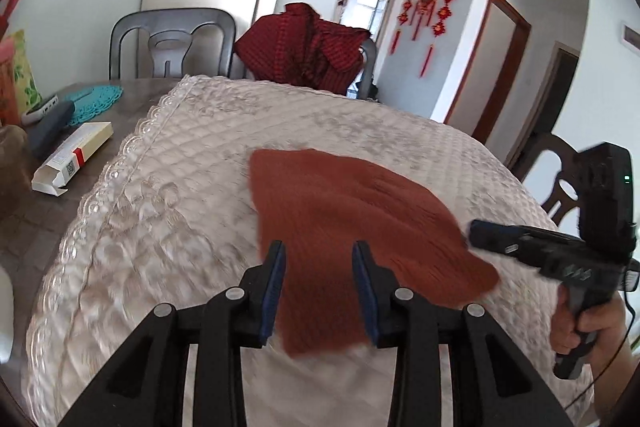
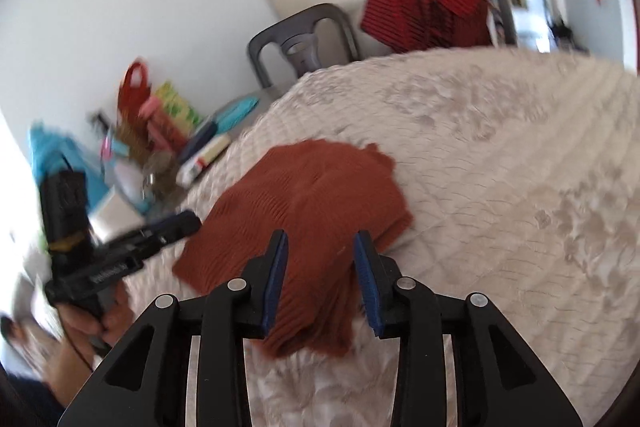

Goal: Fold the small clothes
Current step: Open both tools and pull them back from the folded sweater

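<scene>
A small rust-brown ribbed knit garment lies mostly flat on the cream quilted cloth that covers the table. It also shows in the right wrist view, with some folds near its near end. My left gripper is open, its blue pads over the garment's near edge, holding nothing. My right gripper is open and empty over the garment's near end. In the left wrist view the right gripper sits at the garment's right edge. In the right wrist view the left gripper sits at its left edge.
A dark red checked garment hangs over a chair at the far side. A grey plastic chair stands beside it. A white box, a teal mat and other clutter lie on the bare wood table at left. A dark chair stands at right.
</scene>
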Demonstrator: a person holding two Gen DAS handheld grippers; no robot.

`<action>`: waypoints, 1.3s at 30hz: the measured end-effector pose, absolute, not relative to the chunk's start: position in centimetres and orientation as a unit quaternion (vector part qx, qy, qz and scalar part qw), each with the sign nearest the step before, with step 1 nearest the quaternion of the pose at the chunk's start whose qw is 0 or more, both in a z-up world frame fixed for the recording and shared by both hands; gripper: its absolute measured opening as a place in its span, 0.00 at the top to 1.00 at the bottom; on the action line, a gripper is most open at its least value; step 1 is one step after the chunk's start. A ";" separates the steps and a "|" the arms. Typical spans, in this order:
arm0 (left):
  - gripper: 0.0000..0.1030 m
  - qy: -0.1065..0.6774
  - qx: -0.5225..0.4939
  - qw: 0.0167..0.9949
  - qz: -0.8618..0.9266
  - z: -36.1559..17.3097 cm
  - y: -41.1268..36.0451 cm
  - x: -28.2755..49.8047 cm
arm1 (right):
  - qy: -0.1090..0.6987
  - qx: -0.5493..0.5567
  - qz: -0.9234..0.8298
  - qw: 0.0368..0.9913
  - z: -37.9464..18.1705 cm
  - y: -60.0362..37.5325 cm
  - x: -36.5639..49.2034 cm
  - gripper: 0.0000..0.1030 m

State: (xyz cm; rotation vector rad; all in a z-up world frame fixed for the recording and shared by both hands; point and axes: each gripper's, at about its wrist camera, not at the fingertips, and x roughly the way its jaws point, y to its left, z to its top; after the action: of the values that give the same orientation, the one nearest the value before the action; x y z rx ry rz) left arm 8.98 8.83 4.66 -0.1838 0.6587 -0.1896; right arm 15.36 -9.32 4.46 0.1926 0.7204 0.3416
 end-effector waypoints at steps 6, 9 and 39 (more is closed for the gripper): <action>0.63 0.355 -0.050 0.931 -0.066 2.7 7.2 9.2 | 0.374 0.047 0.158 0.913 1.9 -8.4 15.4 0.78; 0.63 0.357 -0.045 0.931 -0.056 3.0 7.0 8.9 | 0.376 0.048 0.156 0.912 2.3 -8.6 15.3 0.78; 0.49 0.380 -0.023 0.925 -0.011 3.2 5.5 4.6 | 0.396 0.011 0.130 0.909 2.1 -7.6 9.5 0.65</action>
State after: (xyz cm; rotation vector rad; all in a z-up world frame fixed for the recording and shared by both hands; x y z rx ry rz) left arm 4.58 5.55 3.18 -0.0467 0.7790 -0.0231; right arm 9.47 -7.60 2.10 0.0226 0.8173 0.2681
